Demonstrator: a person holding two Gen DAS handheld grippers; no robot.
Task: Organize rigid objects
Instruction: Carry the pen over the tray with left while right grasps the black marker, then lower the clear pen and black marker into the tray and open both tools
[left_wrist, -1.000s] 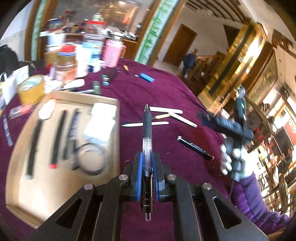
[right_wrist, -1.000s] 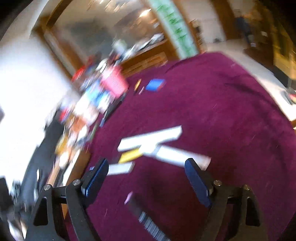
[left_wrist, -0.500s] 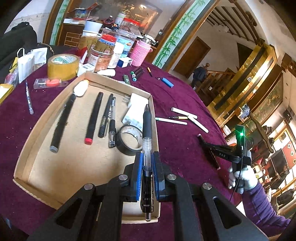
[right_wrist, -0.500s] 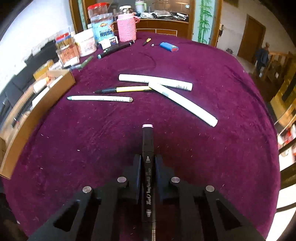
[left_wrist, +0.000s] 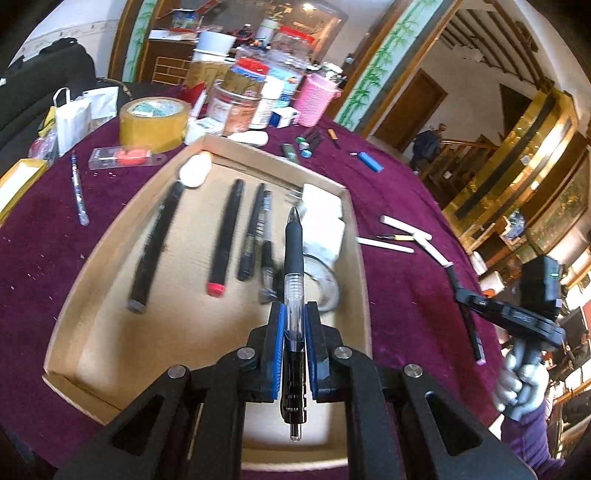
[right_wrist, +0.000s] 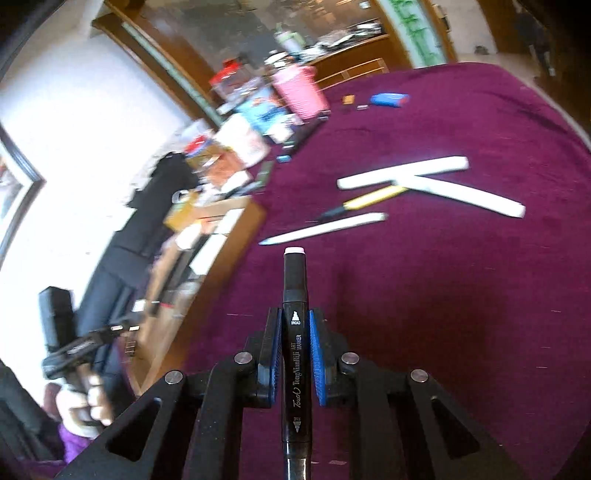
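In the left wrist view a tray (left_wrist: 360, 266) fills the middle of the frame on the surface (left_wrist: 399, 295). Inside it several pens (left_wrist: 225, 236) lie side by side, running from lower left to upper right, with a roll of tape (left_wrist: 328, 291) to their right. Above the tray, in the upper left, stands a bigger tape roll (left_wrist: 153, 123) among jars (left_wrist: 236, 107). Right of the tray, loose markers (left_wrist: 406, 232) lie on the surface. In the right wrist view those markers (right_wrist: 402, 173) sit in the upper right, the tray (right_wrist: 207, 236) at left.
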